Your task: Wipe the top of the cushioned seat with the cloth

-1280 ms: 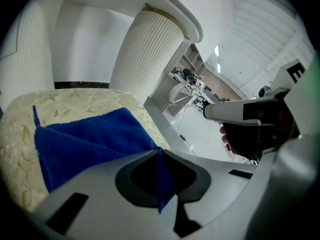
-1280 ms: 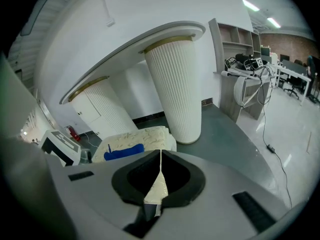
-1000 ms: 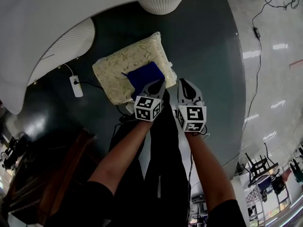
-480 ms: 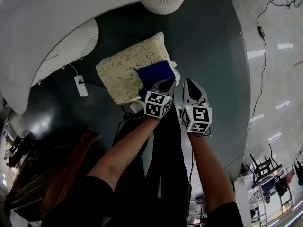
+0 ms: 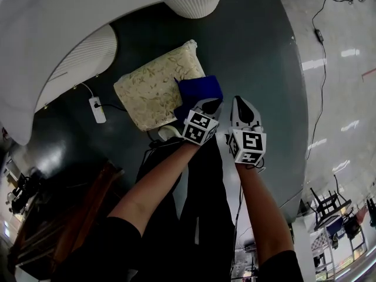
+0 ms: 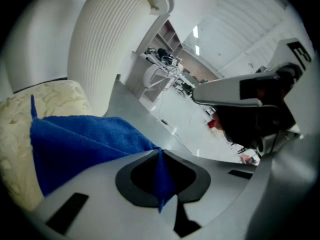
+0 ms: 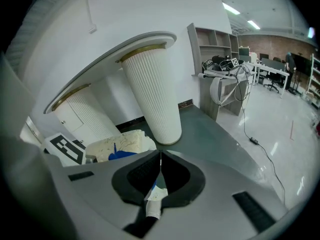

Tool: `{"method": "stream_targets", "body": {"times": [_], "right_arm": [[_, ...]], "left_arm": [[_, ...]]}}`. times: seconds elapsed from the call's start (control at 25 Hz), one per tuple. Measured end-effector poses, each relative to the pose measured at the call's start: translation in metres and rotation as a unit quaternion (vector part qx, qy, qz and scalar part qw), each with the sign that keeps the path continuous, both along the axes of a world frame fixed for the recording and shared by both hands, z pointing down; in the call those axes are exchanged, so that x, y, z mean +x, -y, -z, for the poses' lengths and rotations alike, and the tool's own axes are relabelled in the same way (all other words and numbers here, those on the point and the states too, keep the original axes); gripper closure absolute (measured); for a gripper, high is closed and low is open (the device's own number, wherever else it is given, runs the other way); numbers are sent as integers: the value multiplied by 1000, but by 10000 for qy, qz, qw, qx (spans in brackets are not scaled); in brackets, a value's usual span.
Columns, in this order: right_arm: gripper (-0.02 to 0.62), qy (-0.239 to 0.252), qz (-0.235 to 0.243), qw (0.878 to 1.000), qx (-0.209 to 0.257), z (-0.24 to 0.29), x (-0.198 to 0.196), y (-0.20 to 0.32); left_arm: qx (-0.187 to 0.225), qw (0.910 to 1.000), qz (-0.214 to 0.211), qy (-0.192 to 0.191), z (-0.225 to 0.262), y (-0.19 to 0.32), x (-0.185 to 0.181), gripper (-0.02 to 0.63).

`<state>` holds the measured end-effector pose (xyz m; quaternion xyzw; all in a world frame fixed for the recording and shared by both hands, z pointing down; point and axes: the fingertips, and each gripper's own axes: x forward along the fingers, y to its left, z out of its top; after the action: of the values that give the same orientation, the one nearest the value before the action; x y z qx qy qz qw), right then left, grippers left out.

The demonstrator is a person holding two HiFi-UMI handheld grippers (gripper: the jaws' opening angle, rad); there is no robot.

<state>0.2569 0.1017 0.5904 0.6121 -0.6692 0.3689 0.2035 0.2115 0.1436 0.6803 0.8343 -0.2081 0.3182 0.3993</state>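
Observation:
The cushioned seat (image 5: 154,91) is cream with a leaf pattern and sits on the dark floor ahead of my legs. A blue cloth (image 5: 198,91) lies at its right side and hangs over that edge. My left gripper (image 5: 207,106) is shut on the cloth's near corner; in the left gripper view the blue cloth (image 6: 85,139) runs from the seat (image 6: 17,134) into the closed jaws of the left gripper (image 6: 160,160). My right gripper (image 5: 240,102) hovers just right of the left one, off the seat. The right gripper (image 7: 160,165) is shut on nothing, with the seat (image 7: 125,140) to its left.
Two white ribbed column bases (image 5: 194,3) (image 5: 88,51) stand behind the seat under a white curved top. A white power strip (image 5: 94,109) with its cable lies left of the seat. Black cables (image 5: 320,40) cross the glossy floor at right. Wooden furniture (image 5: 70,210) stands at lower left.
The left gripper has dragged the blue cloth rightward across the seat, so it now overhangs the right edge. The right gripper has stayed beside it.

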Motion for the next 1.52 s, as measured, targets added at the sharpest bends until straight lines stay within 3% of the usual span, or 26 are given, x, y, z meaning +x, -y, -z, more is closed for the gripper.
{"method": "stream_targets", "body": {"times": [0.08, 0.16, 0.36, 0.56, 0.72, 0.92, 1.12, 1.2, 1.32, 1.52], "right_arm": [[558, -84, -87, 9999, 17, 2, 4, -3], [558, -80, -137, 9999, 49, 9, 4, -7], [558, -8, 128, 9996, 239, 54, -20, -20], [558, 94, 409, 9970, 657, 147, -70, -29], [558, 230, 593, 9874, 1446, 232, -107, -40], [558, 437, 1253, 9708, 2000, 346, -177, -85], [560, 544, 1787, 9582, 2169, 427, -242, -121], [560, 680, 1987, 9519, 2231, 453, -265, -135], [558, 877, 2549, 9326, 2400, 490, -293, -155], [558, 1121, 2945, 9201, 2326, 527, -268, -189]], "left_arm": [[47, 9992, -214, -348, 10, -4, 4, 572], [185, 9977, -125, -637, 30, 0, -1, 572], [1057, 9888, 93, -1047, 118, 20, -36, 572], [1475, 9803, 462, -1232, 228, 19, -107, 572], [1958, 9664, 859, -1425, 321, -3, -151, 572], [2359, 9511, 1339, -1476, 420, -66, -212, 572], [2575, 9290, 2221, -1459, 500, -107, -268, 572], [2612, 9248, 2360, -1440, 523, -126, -275, 572], [2905, 9144, 2535, -1233, 554, -148, -279, 572], [3066, 8980, 3044, -832, 590, -192, -260, 572]]}}
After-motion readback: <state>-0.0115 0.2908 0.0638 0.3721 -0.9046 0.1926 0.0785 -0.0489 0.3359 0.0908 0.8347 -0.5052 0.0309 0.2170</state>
